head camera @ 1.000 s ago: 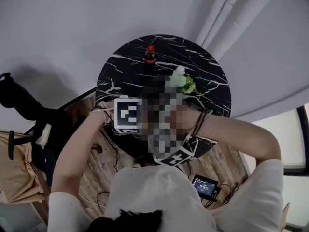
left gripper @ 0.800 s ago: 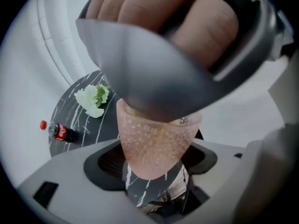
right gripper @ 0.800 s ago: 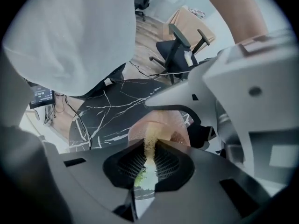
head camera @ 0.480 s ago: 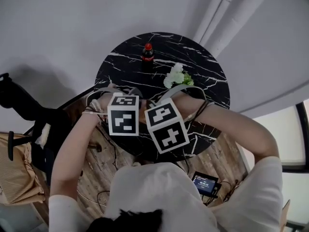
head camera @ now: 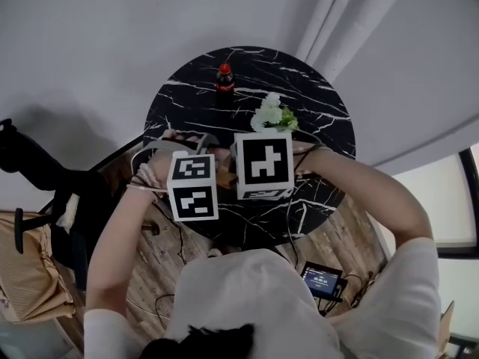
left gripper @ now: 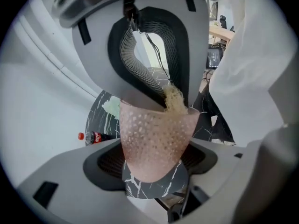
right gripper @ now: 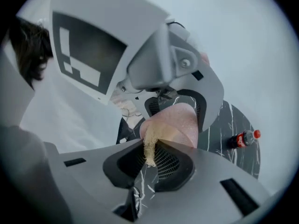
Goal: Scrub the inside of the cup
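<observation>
Scrubbing looks under way. The left gripper (left gripper: pixel 154 164) clamps the pink cup (left gripper: pixel 156 129) over the black marble table (head camera: pixel 314 103). The right gripper (right gripper: pixel 150 160) pinches a tan scrubber (left gripper: pixel 174 99) dipped into the cup's mouth. Next it likely needs to push deeper and twist. A cola bottle (head camera: pixel 224 81) and flowers (head camera: pixel 273 114) stand behind.

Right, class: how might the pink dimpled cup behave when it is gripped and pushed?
Probably light: the cup looks thin and translucent. Likely fairly stiff, since it shows no buckling in the left claw. Its dimpled wall may resist slipping.
</observation>
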`<state>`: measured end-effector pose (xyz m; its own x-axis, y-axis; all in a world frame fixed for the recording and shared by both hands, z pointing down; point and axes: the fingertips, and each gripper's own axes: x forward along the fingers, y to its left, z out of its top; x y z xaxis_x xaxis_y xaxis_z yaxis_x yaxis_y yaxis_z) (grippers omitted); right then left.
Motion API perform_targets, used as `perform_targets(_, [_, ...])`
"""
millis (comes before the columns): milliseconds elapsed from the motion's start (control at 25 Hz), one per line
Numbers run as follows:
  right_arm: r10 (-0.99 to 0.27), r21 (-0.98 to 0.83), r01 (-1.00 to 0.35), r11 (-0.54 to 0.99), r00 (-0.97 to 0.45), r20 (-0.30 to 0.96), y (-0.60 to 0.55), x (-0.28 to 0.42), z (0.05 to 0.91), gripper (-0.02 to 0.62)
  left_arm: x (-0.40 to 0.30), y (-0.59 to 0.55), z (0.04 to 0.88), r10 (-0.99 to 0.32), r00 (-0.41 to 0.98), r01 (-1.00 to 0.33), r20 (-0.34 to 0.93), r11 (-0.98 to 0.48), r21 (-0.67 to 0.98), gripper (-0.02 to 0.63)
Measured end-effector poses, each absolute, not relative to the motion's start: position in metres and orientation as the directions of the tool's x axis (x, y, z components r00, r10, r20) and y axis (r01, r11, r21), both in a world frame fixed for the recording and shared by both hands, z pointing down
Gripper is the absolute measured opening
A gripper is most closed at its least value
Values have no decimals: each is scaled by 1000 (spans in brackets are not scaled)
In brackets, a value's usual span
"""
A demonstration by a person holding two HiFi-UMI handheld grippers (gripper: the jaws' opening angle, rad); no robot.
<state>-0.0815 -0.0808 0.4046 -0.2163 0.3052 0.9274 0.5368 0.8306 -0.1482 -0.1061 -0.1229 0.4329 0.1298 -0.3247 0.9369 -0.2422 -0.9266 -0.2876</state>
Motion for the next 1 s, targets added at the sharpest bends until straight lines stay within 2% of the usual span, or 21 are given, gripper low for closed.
perform_targets(240, [494,-372,375,849,-312,812,-74,-86,397,55,-104,-124,432,-386,107,-234,916,-905,-355,357])
perform_targets(440, [626,-595,225,771,-436,646,-71,-89,390,55,-104,-123,433,-428,83,-206,900,-891,-405,357])
perform_targets(600, [647,-714,87,695,-510,567,-68,-89,392,55,-99,-121,440,-435,74,-167,897,-892,-419,357])
perform_targets(1000, [663,-857,-32,514,-620,421,-76,-91,381,55,-94,-126,437,-457,96,-157,884,-884,-440,357])
